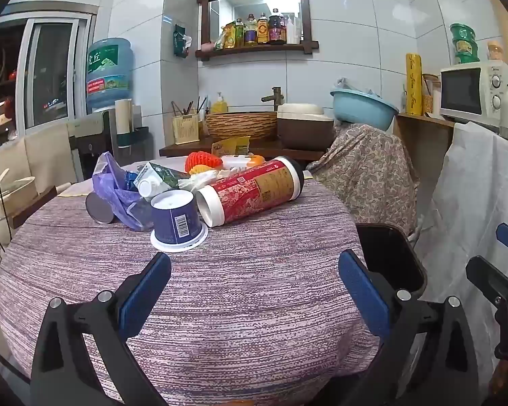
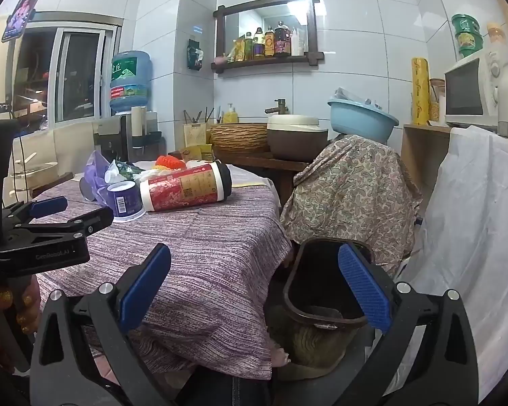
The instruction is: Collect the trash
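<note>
Both the left gripper (image 1: 254, 291) and right gripper (image 2: 254, 287) hang open and empty, since the trash pile (image 1: 193, 189) sits at the table's (image 1: 254, 304) far edge, the bin (image 2: 321, 291) waiting beside its right edge.

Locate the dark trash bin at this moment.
The trash bin stands on the floor by the table's right edge, below the paisley-covered chair; the right-wrist view shows it best.

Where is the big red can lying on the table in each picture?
Left wrist view: the red can lies at the middle, beyond the purple cup.
Right wrist view: the red can lies left of the middle.
Shared landmark: the blue basin.
</note>
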Available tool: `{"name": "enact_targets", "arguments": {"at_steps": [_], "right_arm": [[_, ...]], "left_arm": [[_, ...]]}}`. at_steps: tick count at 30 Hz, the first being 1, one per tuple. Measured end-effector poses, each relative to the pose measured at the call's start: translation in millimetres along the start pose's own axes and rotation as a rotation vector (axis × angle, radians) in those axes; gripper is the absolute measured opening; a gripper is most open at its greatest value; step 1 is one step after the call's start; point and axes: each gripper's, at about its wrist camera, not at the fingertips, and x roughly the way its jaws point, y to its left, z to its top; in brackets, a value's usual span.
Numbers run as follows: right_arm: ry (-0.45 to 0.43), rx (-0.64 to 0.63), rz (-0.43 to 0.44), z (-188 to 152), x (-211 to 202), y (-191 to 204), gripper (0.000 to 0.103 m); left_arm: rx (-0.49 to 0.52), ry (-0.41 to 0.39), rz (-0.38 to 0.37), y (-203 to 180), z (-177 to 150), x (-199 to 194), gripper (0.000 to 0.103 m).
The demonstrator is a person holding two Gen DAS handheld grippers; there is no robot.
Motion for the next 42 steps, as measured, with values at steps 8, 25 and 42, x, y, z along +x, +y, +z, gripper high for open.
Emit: {"name": "enact_targets", "arguments": {"at_steps": [8, 25, 42], "right_arm": [[0.005, 0.001, 0.001, -1, 1, -1, 0.098], [0.004, 0.008, -0.002, -3, -1, -1, 0.098], [0.010, 0.016, 0.008, -2, 2, -4, 0.098]], "left_arm": [[-0.005, -0.006, -0.001, 0, 0, 0, 0.098], [-0.013, -0.004, 0.006, 4, -2, 1, 0.098], [-0.028, 0.003, 0.004, 10, -1, 3, 0.098]]}}
